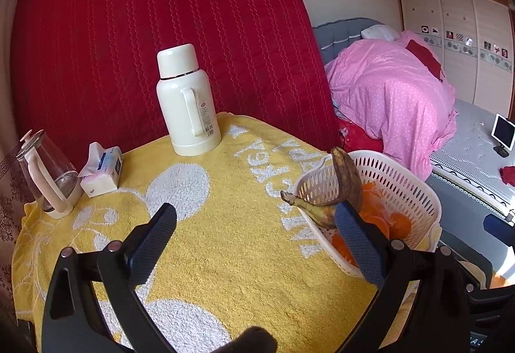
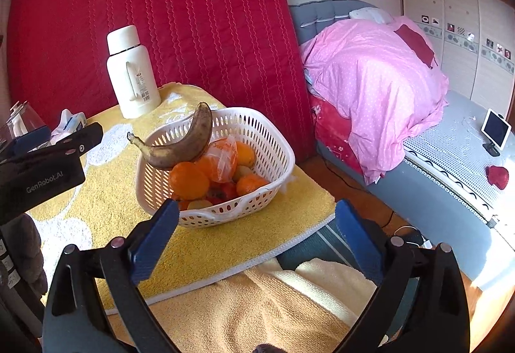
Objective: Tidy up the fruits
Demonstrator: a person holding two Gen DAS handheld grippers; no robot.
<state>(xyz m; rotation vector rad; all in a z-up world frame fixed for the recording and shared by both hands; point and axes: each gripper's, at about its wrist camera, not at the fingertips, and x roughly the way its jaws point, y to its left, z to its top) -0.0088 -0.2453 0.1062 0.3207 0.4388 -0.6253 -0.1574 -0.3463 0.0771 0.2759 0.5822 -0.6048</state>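
Left wrist view: left gripper (image 1: 256, 218) with jaws spread wide over the yellow towel (image 1: 225, 256) covering the desk, nothing between them. White basket (image 1: 415, 189) at the right edge of the desk, partly behind the right-hand finger. Brown-spotted banana (image 1: 346, 179) draped over the basket's near rim, stem end hanging outside. Oranges (image 1: 399, 221) inside. Cream thermos (image 1: 186, 102) upright at the far edge, tissue pack (image 1: 103, 169) and glass kettle (image 1: 48, 172) at far left.

Right wrist view: right gripper (image 2: 257, 219) with jaws spread wide and empty, hovering before the basket (image 2: 273, 140). Banana (image 2: 180, 147) resting on top of the piled fruit, stem poking past the left rim. Orange (image 2: 190, 181) just beneath it, a bagged orange (image 2: 222, 160) beside. Left gripper's body at far left.
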